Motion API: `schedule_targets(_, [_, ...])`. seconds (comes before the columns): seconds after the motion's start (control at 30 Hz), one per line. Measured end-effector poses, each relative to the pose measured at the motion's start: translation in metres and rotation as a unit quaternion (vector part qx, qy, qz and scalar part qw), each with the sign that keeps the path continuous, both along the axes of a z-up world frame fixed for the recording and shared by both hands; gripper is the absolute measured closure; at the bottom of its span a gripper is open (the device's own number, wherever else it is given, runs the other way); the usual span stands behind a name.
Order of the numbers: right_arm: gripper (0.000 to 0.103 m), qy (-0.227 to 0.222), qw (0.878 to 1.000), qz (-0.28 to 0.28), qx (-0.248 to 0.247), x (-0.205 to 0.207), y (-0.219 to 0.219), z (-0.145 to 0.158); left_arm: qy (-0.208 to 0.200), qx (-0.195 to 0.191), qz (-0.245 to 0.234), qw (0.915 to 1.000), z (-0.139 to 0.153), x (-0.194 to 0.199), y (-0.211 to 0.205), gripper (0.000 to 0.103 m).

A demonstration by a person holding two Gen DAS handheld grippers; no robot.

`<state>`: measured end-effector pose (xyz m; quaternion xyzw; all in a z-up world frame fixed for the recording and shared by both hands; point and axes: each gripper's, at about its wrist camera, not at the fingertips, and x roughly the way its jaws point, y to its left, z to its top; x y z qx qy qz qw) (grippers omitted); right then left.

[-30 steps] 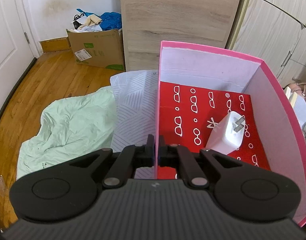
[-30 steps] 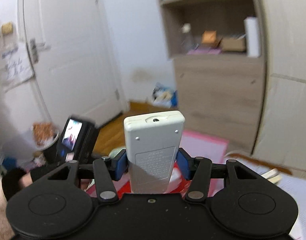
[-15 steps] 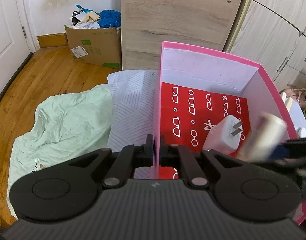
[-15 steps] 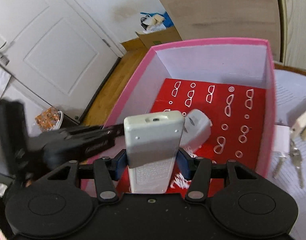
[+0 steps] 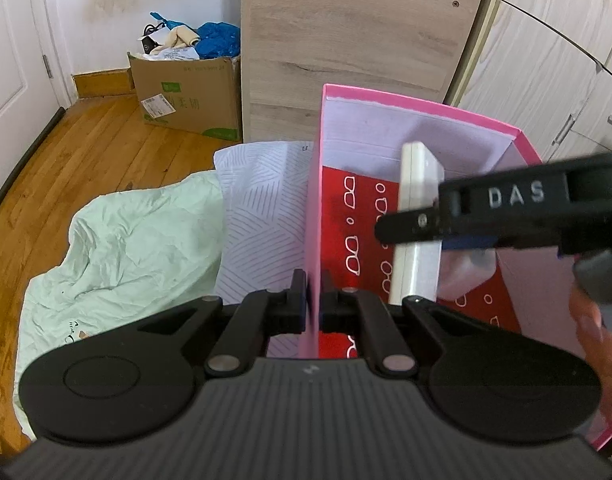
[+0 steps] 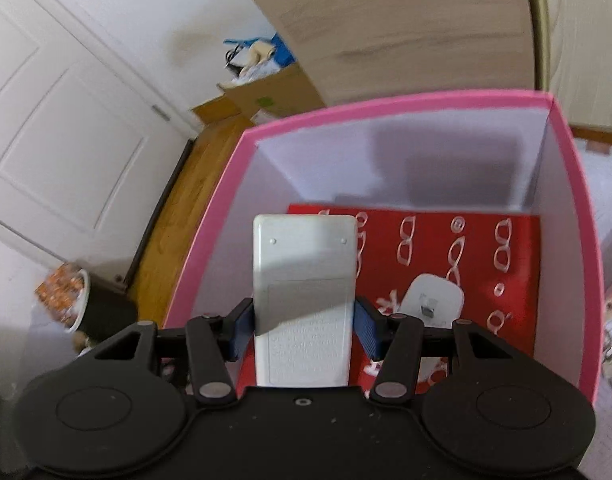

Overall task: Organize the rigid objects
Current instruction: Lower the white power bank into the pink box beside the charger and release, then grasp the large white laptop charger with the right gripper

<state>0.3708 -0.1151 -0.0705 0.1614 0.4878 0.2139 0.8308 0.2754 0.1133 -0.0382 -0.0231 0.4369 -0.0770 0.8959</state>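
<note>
The white remote (image 6: 304, 300) is clamped by its long sides between the blue pads of the right tongs (image 6: 304, 334), back face up, two small screws near its far end. It hangs inside the pink box (image 6: 425, 102), along the left wall, over the red patterned floor; whether it touches that floor cannot be told. In the left wrist view the remote (image 5: 417, 216) stands steeply tilted, far end up, with the right tongs (image 5: 437, 236) reaching in from the box's right side. Part of the person's hand (image 5: 599, 344) shows behind them at the right edge.

A white charger plug (image 6: 431, 306) lies on the red floor just right of the remote, prongs up, not touching it.

The left tongs (image 5: 313, 306) are closed on the left wall of the pink box (image 5: 311, 208), near its near corner, one finger outside and one inside.

The box rests on a bed beside a striped white cloth (image 5: 262, 216) and a pale green sheet (image 5: 126, 252). A cardboard carton (image 5: 186, 96) stands on the wooden floor beyond.
</note>
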Motion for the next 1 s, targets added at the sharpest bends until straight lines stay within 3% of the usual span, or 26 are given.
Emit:
schedule_targets(0.23, [0.039, -0.062, 0.998, 0.033, 0.001, -0.02, -0.015, 0.038, 0.0, -0.001, 0.0, 1.0, 0.001, 0.0, 0.001, 0.099])
schedule_targets(0.33, [0.038, -0.115, 0.992, 0.056, -0.005, -0.045, -0.033, 0.061, -0.003, 0.003, -0.002, 1.0, 0.002, 0.0, -0.001, 0.099])
schedule_targets(0.4, [0.032, -0.161, 0.984, 0.068, -0.041, -0.065, -0.047, 0.075, -0.006, 0.005, -0.004, 1.0, 0.001, -0.001, -0.001, 0.099])
schedule_targets(0.47, [0.031, -0.181, 0.979, 0.07, -0.069, -0.077, -0.067, 0.085, -0.008, 0.005, -0.005, 0.9999, 0.001, -0.002, -0.001, 0.099])
schedule_targets(0.63, [0.031, -0.176, 0.98, 0.037, -0.089, -0.073, -0.125, 0.091, -0.012, 0.032, -0.012, 0.9993, 0.002, -0.006, -0.008, 0.1])
schedule_targets(0.8, [0.031, -0.17, 0.969, -0.016, -0.177, -0.066, -0.18, 0.073, -0.011, 0.038, -0.008, 0.9992, 0.004, -0.005, -0.01, 0.101])
schedule_targets(1.0, [0.032, -0.068, 0.987, -0.068, -0.128, -0.029, -0.224, 0.032, -0.01, 0.039, -0.005, 0.9992, 0.004, -0.003, -0.01, 0.101])
